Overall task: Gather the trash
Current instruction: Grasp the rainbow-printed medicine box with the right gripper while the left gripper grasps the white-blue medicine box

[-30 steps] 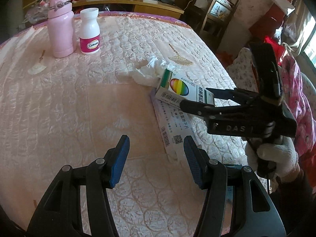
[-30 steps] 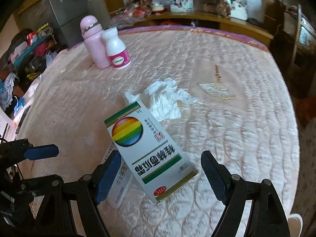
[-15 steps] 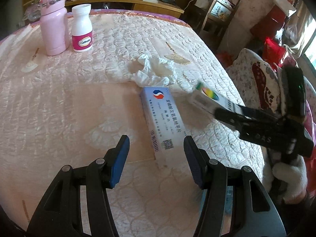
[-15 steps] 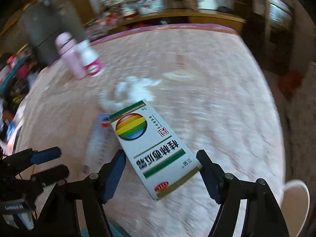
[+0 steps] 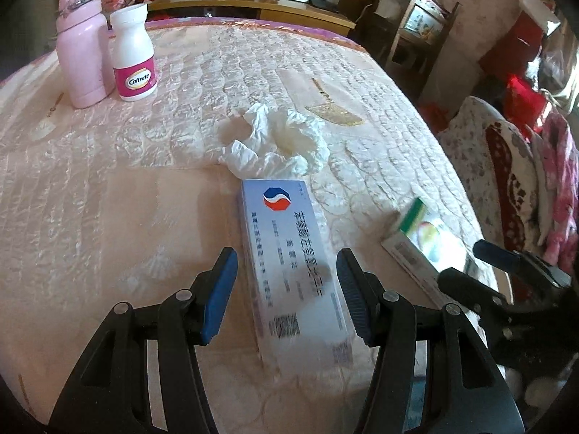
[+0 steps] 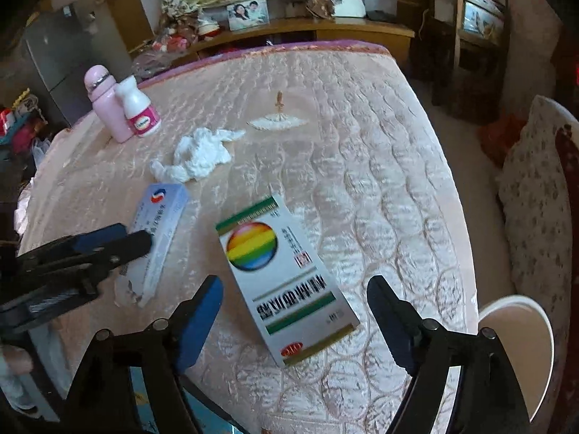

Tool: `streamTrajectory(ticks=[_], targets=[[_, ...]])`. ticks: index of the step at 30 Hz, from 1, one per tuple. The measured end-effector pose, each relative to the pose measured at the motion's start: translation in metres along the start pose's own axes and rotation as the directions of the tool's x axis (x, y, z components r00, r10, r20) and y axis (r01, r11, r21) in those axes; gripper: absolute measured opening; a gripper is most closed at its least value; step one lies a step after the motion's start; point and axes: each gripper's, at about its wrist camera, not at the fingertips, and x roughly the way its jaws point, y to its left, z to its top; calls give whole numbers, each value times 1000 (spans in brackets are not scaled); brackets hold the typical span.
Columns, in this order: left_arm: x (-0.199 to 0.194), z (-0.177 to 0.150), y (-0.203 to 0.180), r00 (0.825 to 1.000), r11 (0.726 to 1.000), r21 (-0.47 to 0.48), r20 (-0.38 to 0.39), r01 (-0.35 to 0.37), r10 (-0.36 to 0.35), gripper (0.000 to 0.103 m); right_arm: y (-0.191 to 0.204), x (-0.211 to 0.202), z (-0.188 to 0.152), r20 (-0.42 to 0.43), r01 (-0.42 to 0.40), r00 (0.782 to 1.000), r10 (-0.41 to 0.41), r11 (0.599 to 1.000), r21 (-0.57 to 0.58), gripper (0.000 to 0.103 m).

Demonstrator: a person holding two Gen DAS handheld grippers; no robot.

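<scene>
A long white-blue medicine box (image 5: 293,260) lies on the table between the fingers of my open left gripper (image 5: 286,289); it also shows in the right wrist view (image 6: 159,231). A rainbow-printed box (image 6: 286,278) sits between the wide-open fingers of my right gripper (image 6: 295,311), blurred; I cannot tell whether it rests on the table or hangs in the air. It shows in the left wrist view (image 5: 423,242) too. A crumpled white tissue (image 5: 278,141) lies just beyond the long box.
A pink flask (image 5: 81,39) and a white Caltrate bottle (image 5: 134,54) stand at the far left of the quilted pink tablecloth (image 5: 108,199). A white bin rim (image 6: 521,343) shows below the table's right edge. A patterned chair (image 6: 535,199) stands to the right.
My right gripper lifted the rainbow box off the long box, carried it right toward the table edge, and opened. My left gripper moved up around the long box.
</scene>
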Motion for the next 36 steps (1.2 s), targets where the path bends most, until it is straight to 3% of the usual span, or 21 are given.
streamTrajectory(ticks=[8,16,21,23,25,36], targets=[[16,6,-8,998,997,46,-4,-62,62,56,5,19,1,0,38,999,-38,998,-48,80],[22,9,-10,996,994,56,7,-91,90,56,-1,28,1,21,38,999,-38,999,-9,80],[25,7,-17,992,987,106,10,-123,122,56,5,32,-1,20,59,998,-58,998,-36,71],[25,6,-16,993,987,107,9,-117,116,56,8,31,-2,30,68,997,-67,996,-49,58],[23,4,-14,994,988,110,10,-110,109,55,8,29,-3,34,56,998,-55,998,-39,53],[-10,-17,-5,999,993,110,24,-42,39,51,7,1,-10,87,22,996,-21,1000,-9,52]])
